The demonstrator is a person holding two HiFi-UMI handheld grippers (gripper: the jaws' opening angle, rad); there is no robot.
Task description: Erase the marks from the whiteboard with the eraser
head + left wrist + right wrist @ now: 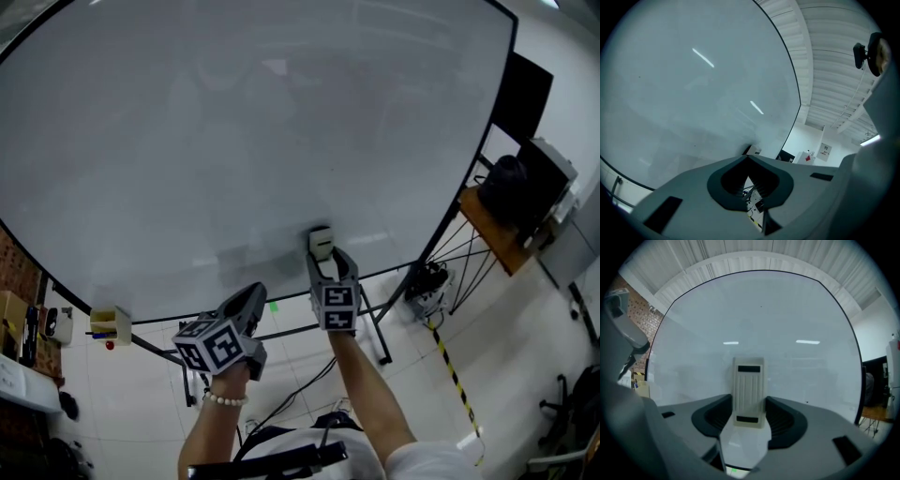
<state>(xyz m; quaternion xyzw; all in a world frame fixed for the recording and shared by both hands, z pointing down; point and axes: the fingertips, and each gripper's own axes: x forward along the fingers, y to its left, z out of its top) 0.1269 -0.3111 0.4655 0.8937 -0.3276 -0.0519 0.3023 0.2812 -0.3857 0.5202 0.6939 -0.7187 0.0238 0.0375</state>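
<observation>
Holding the eraser point(749, 392) in the right gripper point(328, 264), pinching the lower half of its cream, ribbed body by the two long sides with the jaws closed snugly against it, leaving the upper half standing clear beyond them. Presenting it to the lower part of the whiteboard point(244, 131), just above the bottom edge and right at the surface, though not showing plainly whether touching or stopping just short. Carrying the left gripper point(251, 302) lower and to the left, with jaws brought together at the tips and nothing between them, pointing up along the board. Finding no clear marks on the board in any view, only a faint greyish haze and light reflections, so probably nearing the end of the wiping. Judging the eraser as light and stiff, a hard plastic shell unlikely to flex or crack under a firm squeeze, yet smooth enough at the sides to twist if pressed hard off-centre. Favouring this hold across the long sides near the middle, leaving the wiping face free and flat to the board.
</observation>
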